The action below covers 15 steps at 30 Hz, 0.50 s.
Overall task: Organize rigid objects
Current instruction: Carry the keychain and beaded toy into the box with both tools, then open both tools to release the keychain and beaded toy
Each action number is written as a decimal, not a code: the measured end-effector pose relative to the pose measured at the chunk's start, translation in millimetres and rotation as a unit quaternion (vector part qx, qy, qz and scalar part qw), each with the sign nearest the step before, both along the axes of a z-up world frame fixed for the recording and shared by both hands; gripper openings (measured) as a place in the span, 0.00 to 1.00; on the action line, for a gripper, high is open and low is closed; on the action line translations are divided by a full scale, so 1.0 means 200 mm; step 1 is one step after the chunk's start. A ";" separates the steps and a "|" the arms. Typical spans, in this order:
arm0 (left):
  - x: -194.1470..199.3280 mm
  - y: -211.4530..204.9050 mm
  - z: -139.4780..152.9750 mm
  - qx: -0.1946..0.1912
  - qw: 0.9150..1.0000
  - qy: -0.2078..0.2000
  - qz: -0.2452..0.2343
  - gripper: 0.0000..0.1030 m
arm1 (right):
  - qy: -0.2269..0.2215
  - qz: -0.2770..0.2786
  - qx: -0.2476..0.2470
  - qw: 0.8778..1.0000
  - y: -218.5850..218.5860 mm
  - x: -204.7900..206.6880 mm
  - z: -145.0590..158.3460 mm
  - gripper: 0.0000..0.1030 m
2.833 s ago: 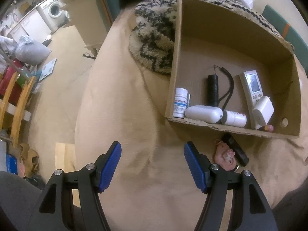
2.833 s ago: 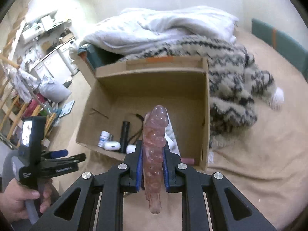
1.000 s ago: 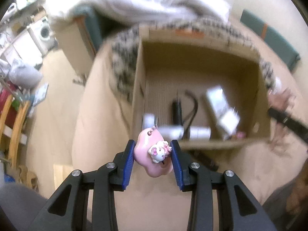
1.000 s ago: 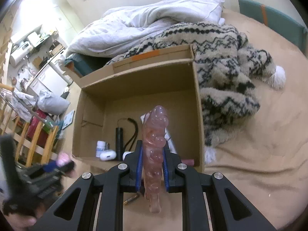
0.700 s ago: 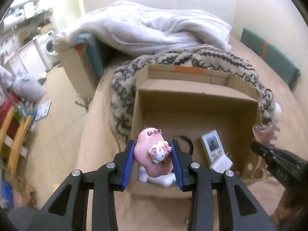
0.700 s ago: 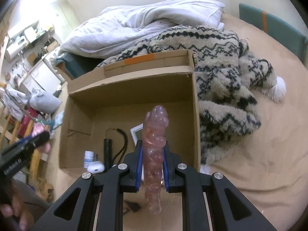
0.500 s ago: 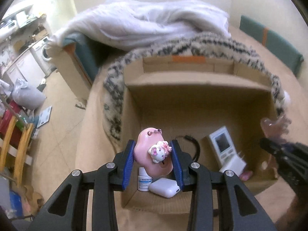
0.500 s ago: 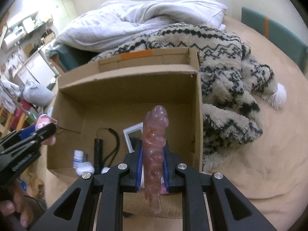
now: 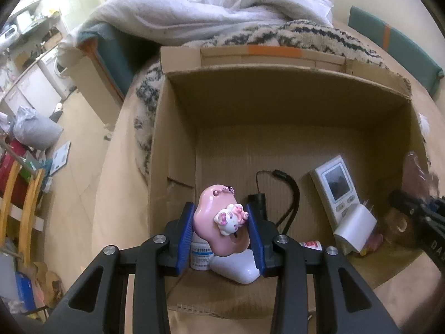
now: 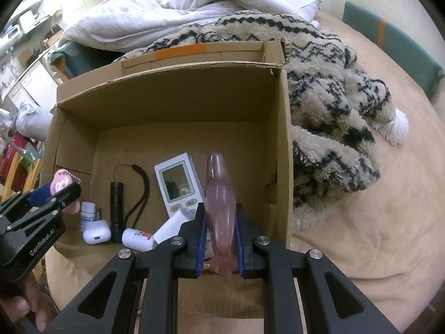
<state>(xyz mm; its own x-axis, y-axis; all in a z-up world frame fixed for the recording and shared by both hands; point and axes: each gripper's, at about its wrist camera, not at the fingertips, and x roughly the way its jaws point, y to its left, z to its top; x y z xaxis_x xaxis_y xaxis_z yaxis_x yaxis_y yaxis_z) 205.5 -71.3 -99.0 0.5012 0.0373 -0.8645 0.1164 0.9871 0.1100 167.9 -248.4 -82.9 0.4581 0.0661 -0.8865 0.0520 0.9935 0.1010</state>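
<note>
An open cardboard box (image 9: 178, 128) (image 10: 278, 128) lies on a tan bed. My left gripper (image 9: 221, 229) is shut on a pink charm with a small white kitten figure (image 9: 219, 222) and holds it over the box's front left part. It also shows in the right wrist view (image 10: 62, 183). My right gripper (image 10: 219, 229) is shut on a translucent pink elongated piece (image 10: 219, 194), blurred, over the box's front right part. In the box lie a white remote (image 10: 178, 183), a black flashlight with strap (image 10: 116, 197), a white case (image 10: 96, 232), small white bottles (image 10: 87, 214) and a white charger (image 9: 354, 226).
A black-and-cream woolly blanket (image 10: 333, 89) lies behind and right of the box, a white duvet (image 10: 194, 2) beyond it. The bed's left edge drops to the floor (image 9: 80, 144), with chairs and clutter at the far left.
My left gripper took hold of the pink charm from the bed and carried it over the box. My right gripper moved in over the box; the pink piece in it now looks smeared.
</note>
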 end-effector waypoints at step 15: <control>-0.04 0.01 0.08 0.004 1.000 -0.006 -0.003 0.57 | -0.020 -0.012 0.045 0.999 -0.03 -0.01 0.07 0.21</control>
<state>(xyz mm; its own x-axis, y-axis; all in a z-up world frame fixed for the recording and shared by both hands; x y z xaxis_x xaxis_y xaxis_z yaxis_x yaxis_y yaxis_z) 198.3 -68.6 -82.7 0.5125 0.0408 -0.8577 0.1200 0.9857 0.1186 166.5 -254.2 -69.8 0.4947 0.1341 -0.8586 0.0693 0.9788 0.1928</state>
